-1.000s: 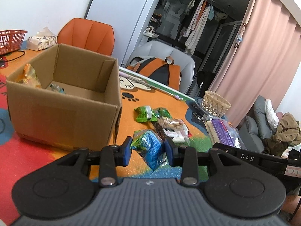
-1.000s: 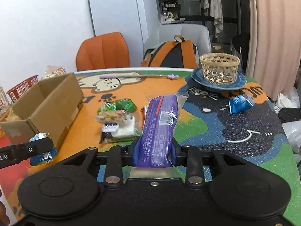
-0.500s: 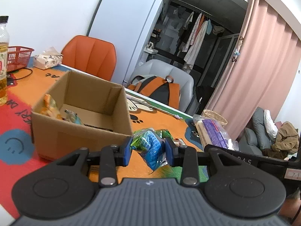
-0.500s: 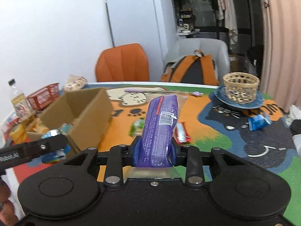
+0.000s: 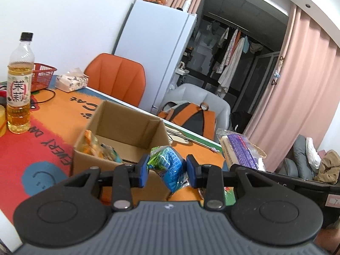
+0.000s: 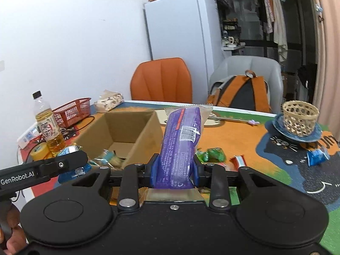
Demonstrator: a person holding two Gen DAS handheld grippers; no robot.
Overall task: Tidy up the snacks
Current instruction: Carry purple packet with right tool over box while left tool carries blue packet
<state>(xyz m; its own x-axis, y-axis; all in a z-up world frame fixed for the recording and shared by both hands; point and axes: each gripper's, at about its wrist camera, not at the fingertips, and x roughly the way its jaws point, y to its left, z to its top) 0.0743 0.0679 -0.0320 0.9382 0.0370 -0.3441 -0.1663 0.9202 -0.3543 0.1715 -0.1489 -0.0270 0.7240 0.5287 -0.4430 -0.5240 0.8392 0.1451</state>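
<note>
1. Left wrist view: the cardboard box (image 5: 119, 140) stands open, with orange and pale snack packets (image 5: 95, 147) piled in its near left corner and the rest of its floor bare.
2. My left gripper (image 5: 166, 167) pinches a blue-green packet (image 5: 170, 167) just in front of the box.
3. My right gripper (image 6: 175, 171) clamps a purple packet (image 6: 180, 144) upright, right of the box.
4. Only the right wrist view shows the wicker basket (image 6: 300, 118) on a blue plate (image 6: 278, 125) and loose green sweets (image 6: 210, 154) right of the box.
</note>
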